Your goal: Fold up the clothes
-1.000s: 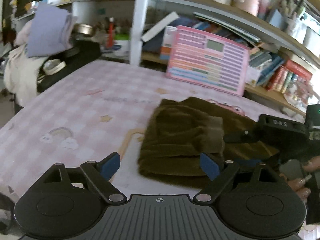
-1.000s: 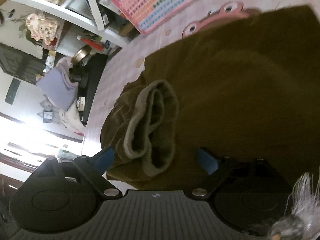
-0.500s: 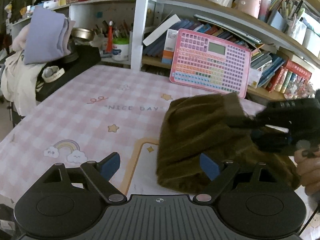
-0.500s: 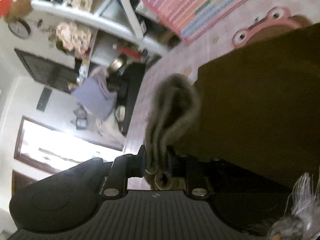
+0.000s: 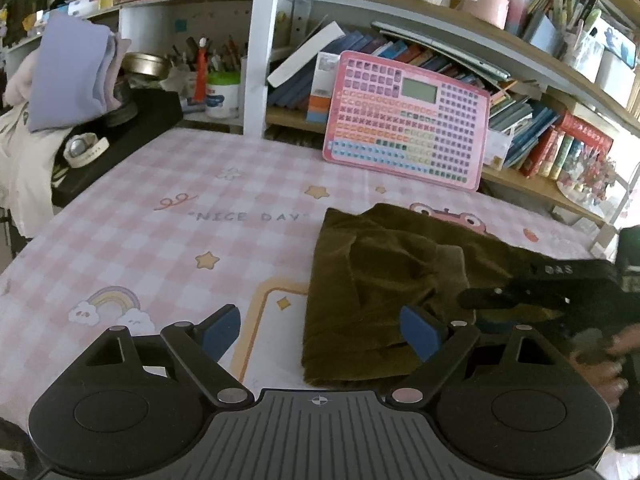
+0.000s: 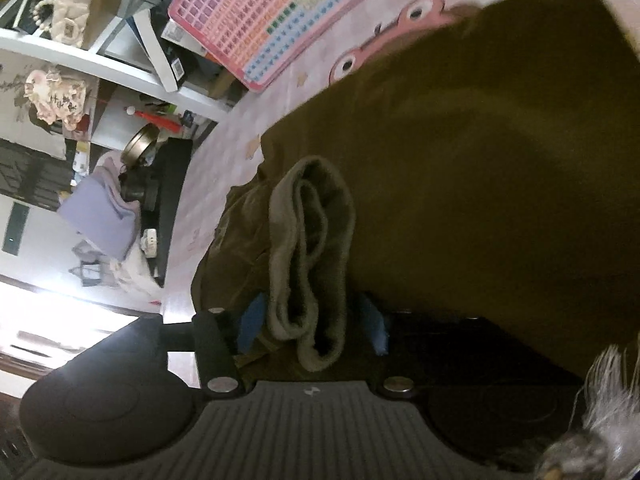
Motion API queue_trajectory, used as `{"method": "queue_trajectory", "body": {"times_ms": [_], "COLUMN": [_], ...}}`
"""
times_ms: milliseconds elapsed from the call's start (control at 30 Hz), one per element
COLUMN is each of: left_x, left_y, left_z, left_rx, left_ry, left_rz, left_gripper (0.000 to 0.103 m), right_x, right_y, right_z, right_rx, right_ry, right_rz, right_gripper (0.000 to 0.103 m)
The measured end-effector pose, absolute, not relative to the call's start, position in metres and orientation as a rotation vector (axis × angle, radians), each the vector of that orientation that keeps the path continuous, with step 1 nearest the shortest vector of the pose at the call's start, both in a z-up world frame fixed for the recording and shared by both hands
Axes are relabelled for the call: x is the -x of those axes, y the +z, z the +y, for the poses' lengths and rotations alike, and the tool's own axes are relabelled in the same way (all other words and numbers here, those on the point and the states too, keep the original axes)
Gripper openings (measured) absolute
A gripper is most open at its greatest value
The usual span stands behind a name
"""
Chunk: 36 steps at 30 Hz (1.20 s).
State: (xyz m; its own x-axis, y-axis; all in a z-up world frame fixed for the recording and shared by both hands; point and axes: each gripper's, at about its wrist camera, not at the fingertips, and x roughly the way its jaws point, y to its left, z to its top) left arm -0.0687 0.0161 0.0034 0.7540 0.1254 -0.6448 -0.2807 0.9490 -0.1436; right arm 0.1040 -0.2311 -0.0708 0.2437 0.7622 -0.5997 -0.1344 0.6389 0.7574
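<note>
We read "NICE DAY" (image 5: 248,216) on the table (image 5: 160,240). The olive garment's cuff (image 6: 312,256) lies between our right claw (image 6: 312,328), just opening; left claw (image 5: 320,330) gapes empty.

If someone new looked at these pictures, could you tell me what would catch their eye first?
Probably the dark olive garment, folded in a heap on the pink checked tablecloth, toward its right side. Its pale ribbed cuff lies between the right gripper's jaws, which have just been opening. Behind it, a bright pink keyboard toy leans against the crowded bookshelf.
</note>
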Motion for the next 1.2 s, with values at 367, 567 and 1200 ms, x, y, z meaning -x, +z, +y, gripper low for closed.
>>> {"method": "queue_trajectory", "body": {"times_ms": [367, 567, 1200], "left_x": [0.049, 0.044, 0.05], "left_y": [-0.001, -0.003, -0.003], "left_z": [-0.013, -0.034, -0.084], "left_rx": [0.249, 0.249, 0.241], "left_ry": [0.163, 0.138, 0.146], "left_rz": [0.673, 0.672, 0.671], "left_gripper": [0.09, 0.09, 0.09], "right_x": [-0.075, -0.067, -0.06], "right_y": [-0.056, -0.054, -0.057], "right_z": [-0.279, -0.299, -0.346], "right_rx": [-0.576, -0.553, -0.554], "right_ry": [0.617, 0.614, 0.639], "right_rz": [1.088, 1.088, 1.092], "right_gripper": [0.059, 0.059, 0.059]}}
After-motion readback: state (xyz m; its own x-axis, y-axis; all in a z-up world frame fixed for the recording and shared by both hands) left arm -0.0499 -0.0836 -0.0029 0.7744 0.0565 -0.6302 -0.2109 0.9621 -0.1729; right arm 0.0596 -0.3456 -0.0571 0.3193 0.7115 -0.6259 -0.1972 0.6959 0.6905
